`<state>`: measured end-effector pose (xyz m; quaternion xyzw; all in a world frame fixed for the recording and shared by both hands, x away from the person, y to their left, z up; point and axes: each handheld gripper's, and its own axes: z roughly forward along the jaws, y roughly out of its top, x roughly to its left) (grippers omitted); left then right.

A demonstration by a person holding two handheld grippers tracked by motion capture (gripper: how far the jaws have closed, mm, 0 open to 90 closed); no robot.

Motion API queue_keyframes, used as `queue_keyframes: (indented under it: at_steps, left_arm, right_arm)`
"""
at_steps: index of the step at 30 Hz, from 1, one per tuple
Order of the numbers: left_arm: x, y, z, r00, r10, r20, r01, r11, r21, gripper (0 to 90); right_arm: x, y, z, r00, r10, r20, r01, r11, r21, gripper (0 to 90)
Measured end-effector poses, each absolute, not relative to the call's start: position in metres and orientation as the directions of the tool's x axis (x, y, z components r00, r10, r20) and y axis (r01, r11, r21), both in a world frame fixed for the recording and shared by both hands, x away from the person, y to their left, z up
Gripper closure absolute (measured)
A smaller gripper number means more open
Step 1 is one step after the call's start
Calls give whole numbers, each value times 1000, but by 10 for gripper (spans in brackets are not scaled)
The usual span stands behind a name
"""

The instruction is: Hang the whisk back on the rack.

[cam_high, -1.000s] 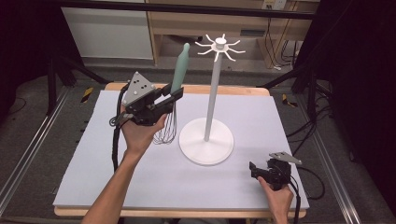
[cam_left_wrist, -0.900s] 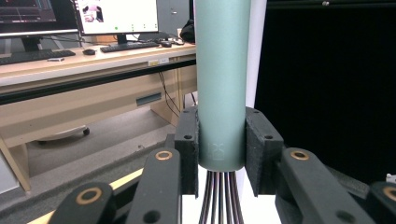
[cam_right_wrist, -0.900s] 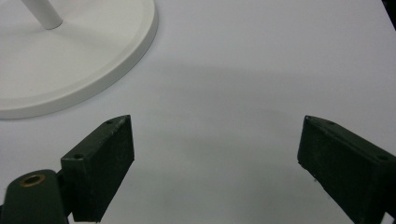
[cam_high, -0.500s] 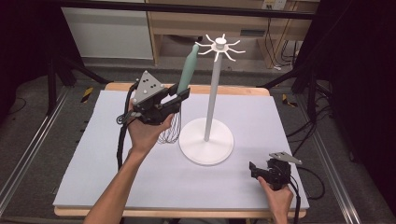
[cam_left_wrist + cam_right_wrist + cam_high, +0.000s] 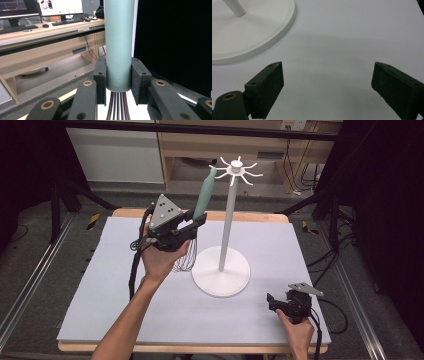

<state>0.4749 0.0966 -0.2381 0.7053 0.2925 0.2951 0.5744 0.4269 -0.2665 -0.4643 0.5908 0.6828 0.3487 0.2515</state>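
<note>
The table, under a pale lilac sheet, carries a white stand: a broad round base, a thin upright pole and a crown of short hooks at the top. Taking the stand as the landmark, everything else sits around it.

To the stand's left, lifted off the table, the left gripper holds a whisk. Its jaws are clamped on the lower end of the whisk's grey-green handle, one pad on each side, as the left gripper view shows. The handle rises tilted toward the stand's crown, its top end just beside the leftmost hooks; whether it touches one cannot be told. The wire loops hang below the jaws, close to the left edge of the stand's base and above the sheet.

To the right of the stand and nearer the person, well apart from the base, the right gripper rests low over the table. Its jaws stand wide open with only bare sheet between them, the base's rim off to one side.

Between the whisk and the hooks nothing stands in the way; the pole lies to the right of the handle.
</note>
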Motion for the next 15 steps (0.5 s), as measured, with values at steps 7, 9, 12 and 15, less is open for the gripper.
queue_keyframes:
  at_steps: [7,9,12,15]
  left_arm:
    - [476,93,-239,648,756,88,74,-178,981,686]
    - [476,93,-240,643,759,101,71,-190,979,686]
    - [475,92,-241,643,760,93,78,-187,979,686]
    - [474,92,-243,638,763,101,77,-194,978,686]
  right_arm:
    - [427,-266,-465,-176,982,65,632,62,772,112]
    - [427,-266,-465,-176,982,64,632,63,773,112]
    - [427,-266,-465,-177,982,64,632,64,772,112]
    - [427,-266,-465,-176,982,66,633,61,772,112]
